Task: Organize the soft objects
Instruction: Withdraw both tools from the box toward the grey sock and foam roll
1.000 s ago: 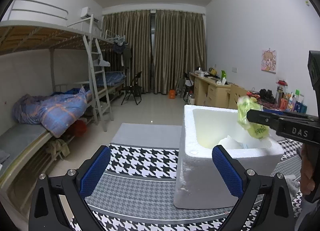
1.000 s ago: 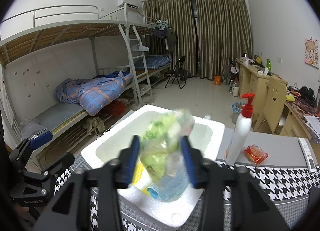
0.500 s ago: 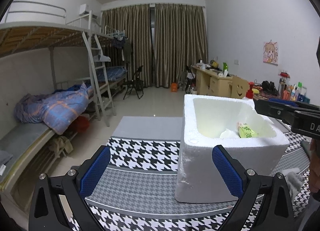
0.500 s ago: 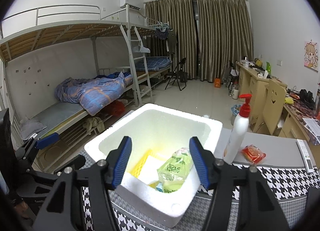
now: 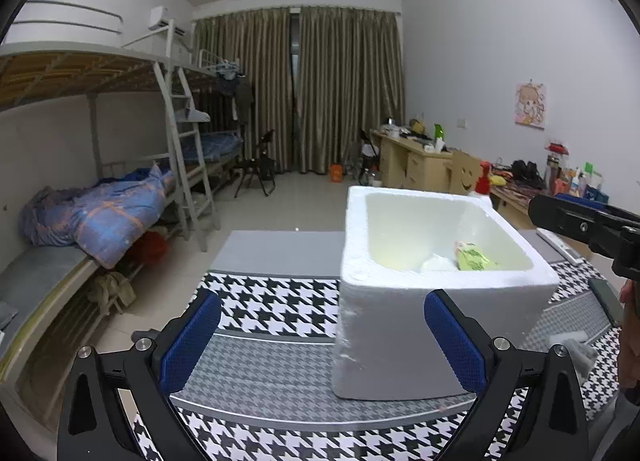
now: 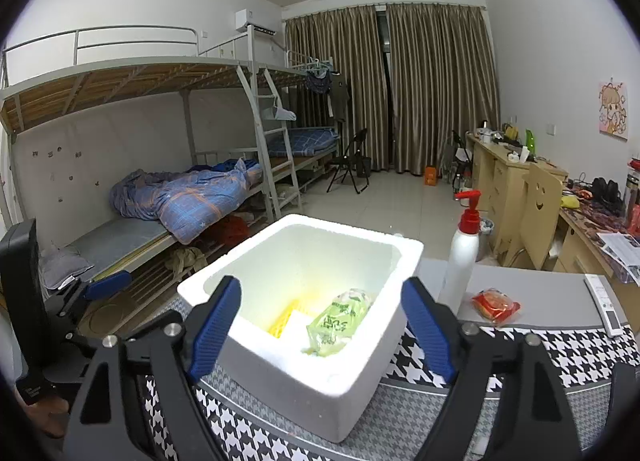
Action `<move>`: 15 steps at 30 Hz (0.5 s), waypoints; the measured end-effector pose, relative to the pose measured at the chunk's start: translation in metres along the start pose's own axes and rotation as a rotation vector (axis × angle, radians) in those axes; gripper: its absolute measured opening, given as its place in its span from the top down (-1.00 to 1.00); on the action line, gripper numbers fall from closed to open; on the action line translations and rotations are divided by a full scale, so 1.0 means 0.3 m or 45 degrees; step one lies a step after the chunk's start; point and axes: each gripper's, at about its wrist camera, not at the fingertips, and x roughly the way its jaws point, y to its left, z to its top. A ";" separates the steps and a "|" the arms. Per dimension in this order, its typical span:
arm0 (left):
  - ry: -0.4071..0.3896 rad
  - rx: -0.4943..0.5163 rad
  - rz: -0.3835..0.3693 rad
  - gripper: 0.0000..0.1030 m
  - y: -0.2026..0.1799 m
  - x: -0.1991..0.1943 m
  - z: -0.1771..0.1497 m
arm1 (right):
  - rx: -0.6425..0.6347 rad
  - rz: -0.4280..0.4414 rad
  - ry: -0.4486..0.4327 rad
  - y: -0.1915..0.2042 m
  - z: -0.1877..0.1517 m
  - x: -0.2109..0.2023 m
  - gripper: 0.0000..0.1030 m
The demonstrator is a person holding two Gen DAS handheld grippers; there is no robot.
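While right gripper (image 6: 320,325) opens: one green packet (image 6: 338,319) in one foam box (image 6: 304,385)

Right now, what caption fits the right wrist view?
Right tongs opening above a white foam box where a green packet lies.

The right gripper (image 6: 320,325) is pointing forward and slightly downward, its blue-padded jaws opening wide with nothing pressed between the pads. The left gripper (image 5: 322,337) is tilting down alike, jaws standing wide apart and gripping nothing. Off to the left gripper's right, the right gripper's black body is jutting in, with part of the person's hand (image 5: 629,325) beneath it.
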 end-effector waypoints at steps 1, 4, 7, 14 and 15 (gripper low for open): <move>-0.006 0.008 0.007 -0.98 -0.006 -0.003 0.001 | 0.002 -0.003 -0.006 -0.002 -0.003 -0.006 -0.85; -0.022 -0.011 0.008 -0.98 -0.007 -0.011 0.007 | 0.017 0.006 -0.019 -0.008 -0.003 -0.024 -0.89; -0.045 -0.028 -0.002 -0.98 -0.014 -0.025 0.010 | 0.025 -0.006 -0.028 -0.018 -0.010 -0.042 -0.89; -0.058 0.015 -0.010 -0.98 -0.068 -0.032 0.011 | 0.036 -0.019 -0.033 -0.034 -0.048 -0.089 -0.89; -0.059 0.022 -0.031 -0.98 -0.078 -0.034 0.010 | 0.039 -0.023 -0.034 -0.037 -0.054 -0.095 -0.89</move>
